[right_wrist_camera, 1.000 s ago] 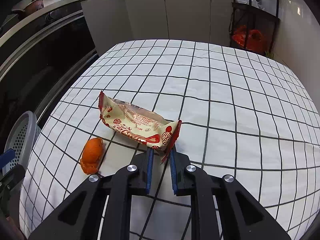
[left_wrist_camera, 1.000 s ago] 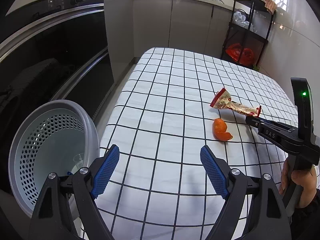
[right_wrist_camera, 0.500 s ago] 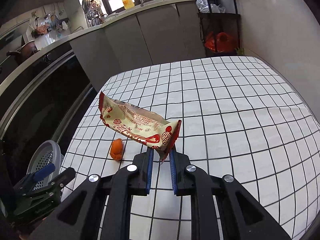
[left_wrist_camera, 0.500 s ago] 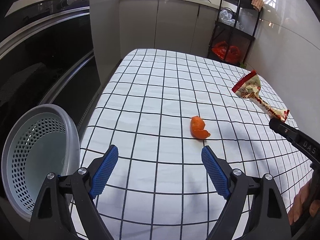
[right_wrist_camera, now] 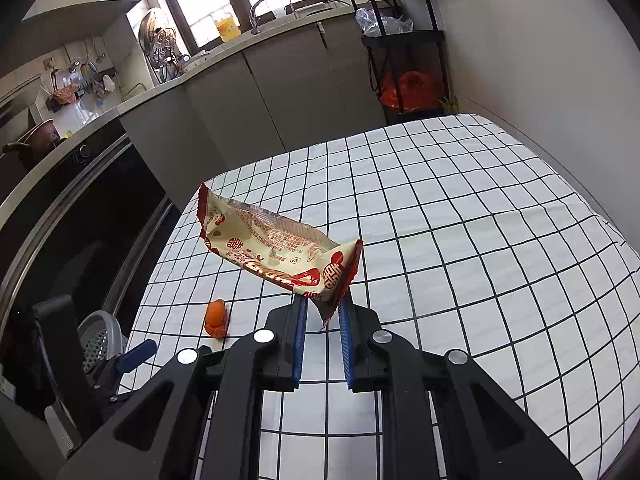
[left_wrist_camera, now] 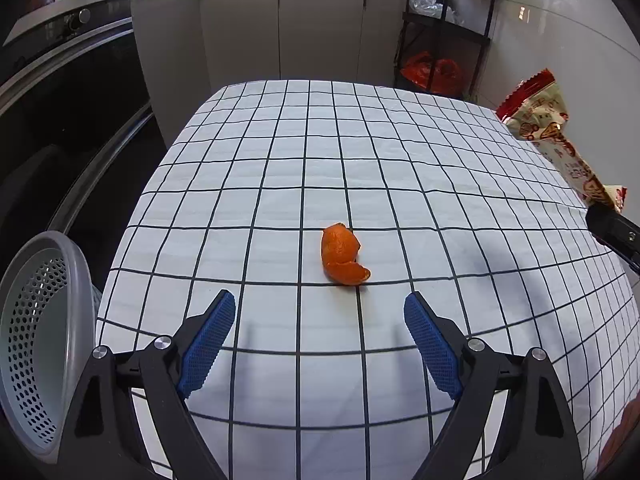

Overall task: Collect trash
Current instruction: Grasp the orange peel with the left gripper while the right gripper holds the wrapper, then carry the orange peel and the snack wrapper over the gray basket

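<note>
An orange peel (left_wrist_camera: pixel 343 255) lies on the checked tablecloth (left_wrist_camera: pixel 280 184), just ahead of my left gripper (left_wrist_camera: pixel 319 320), which is open and empty above the cloth. The peel also shows in the right wrist view (right_wrist_camera: pixel 216 318). My right gripper (right_wrist_camera: pixel 322 312) is shut on one end of a red and cream snack wrapper (right_wrist_camera: pixel 272 250) and holds it high above the table. The wrapper also shows at the right edge of the left wrist view (left_wrist_camera: pixel 554 140). A grey perforated trash basket (left_wrist_camera: pixel 38 336) stands off the table's left edge.
A dark oven front (left_wrist_camera: pixel 60 120) runs along the left. Grey cabinets (left_wrist_camera: pixel 320 28) stand behind the table. A black shelf rack with red bags (left_wrist_camera: pixel 436 68) stands at the far right corner, beside a white wall (right_wrist_camera: pixel 540 60).
My right gripper has lifted the wrapper well up off the table. My left gripper has moved right and forward, so the peel now lies between its fingers' line and the basket sits further left.
</note>
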`<act>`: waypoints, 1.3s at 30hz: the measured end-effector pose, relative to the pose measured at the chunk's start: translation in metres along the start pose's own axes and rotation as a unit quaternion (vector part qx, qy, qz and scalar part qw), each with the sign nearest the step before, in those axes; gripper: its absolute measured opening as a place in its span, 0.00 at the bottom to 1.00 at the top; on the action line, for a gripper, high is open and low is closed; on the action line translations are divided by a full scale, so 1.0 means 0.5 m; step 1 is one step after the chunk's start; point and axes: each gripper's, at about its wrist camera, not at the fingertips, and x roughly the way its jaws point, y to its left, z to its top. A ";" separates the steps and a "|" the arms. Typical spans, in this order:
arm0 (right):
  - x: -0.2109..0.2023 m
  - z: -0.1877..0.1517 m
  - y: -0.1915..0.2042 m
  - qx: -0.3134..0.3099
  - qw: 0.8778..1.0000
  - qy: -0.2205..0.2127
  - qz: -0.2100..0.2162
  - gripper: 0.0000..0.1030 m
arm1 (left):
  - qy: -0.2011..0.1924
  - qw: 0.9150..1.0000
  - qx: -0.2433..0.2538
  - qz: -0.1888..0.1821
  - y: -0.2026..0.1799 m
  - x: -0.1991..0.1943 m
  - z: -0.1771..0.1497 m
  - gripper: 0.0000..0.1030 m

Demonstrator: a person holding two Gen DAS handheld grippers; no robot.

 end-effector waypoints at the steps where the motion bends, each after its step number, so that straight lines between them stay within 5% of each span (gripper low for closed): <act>1: 0.001 0.001 0.000 0.002 1.000 0.000 0.000 0.14 | 0.001 1.000 -0.001 0.003 -0.002 0.009 0.006 0.82; 12: 0.011 0.010 -0.001 0.006 1.000 0.003 0.009 0.14 | 0.023 1.000 -0.013 0.015 -0.002 0.076 0.040 0.76; 18: 0.018 0.008 -0.001 0.011 1.000 0.008 0.015 0.15 | 0.035 0.999 -0.007 0.014 -0.014 0.088 0.035 0.46; 20: 0.020 0.006 0.001 0.009 1.000 0.009 0.014 0.15 | 0.036 0.999 -0.002 0.006 -0.020 0.083 0.035 0.19; 26: 0.022 0.006 0.002 0.008 1.000 0.012 0.014 0.14 | 0.032 0.999 -0.009 -0.003 -0.015 0.058 0.029 0.14; 39: 0.023 -0.005 0.068 -0.026 0.999 0.014 0.029 0.14 | -0.048 0.998 -0.025 0.026 0.088 -0.112 0.038 0.14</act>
